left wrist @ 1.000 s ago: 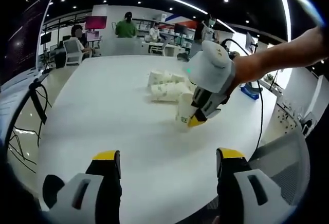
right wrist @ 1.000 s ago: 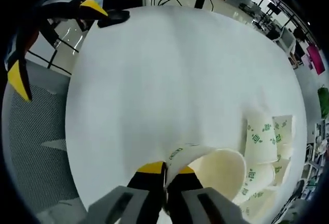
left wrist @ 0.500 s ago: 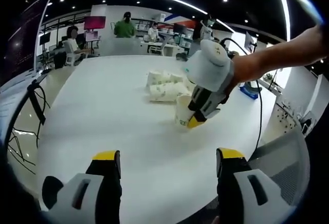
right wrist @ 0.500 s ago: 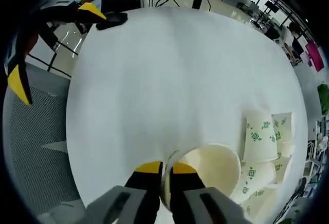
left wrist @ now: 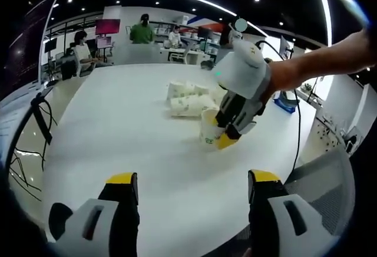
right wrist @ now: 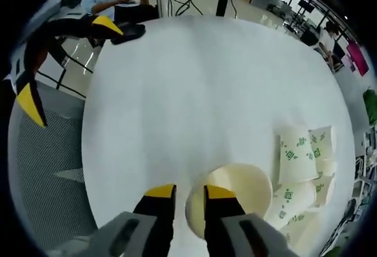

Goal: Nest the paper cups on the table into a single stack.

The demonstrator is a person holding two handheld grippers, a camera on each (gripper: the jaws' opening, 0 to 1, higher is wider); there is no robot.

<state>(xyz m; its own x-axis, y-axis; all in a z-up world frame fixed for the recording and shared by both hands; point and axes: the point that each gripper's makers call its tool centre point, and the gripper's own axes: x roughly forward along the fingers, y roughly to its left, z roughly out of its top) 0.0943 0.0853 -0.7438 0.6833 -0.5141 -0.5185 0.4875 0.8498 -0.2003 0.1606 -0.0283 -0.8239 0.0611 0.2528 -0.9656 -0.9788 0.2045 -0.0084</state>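
No legible text. Paper cups (right wrist: 296, 158), right of frame, carry green marks, too small to read; pink screen (left wrist: 110, 26), upper left, blurred.

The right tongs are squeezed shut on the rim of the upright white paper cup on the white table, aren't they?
Not quite. In the right gripper view the right tongs stand open, one jaw either side of the rim of the upright white paper cup, which stands on the white table.

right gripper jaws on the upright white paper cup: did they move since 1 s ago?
Yes. The right gripper has opened: its jaws, pinched on the upright white paper cup's rim before, now stand apart astride it. The pile of lying cups stayed put.
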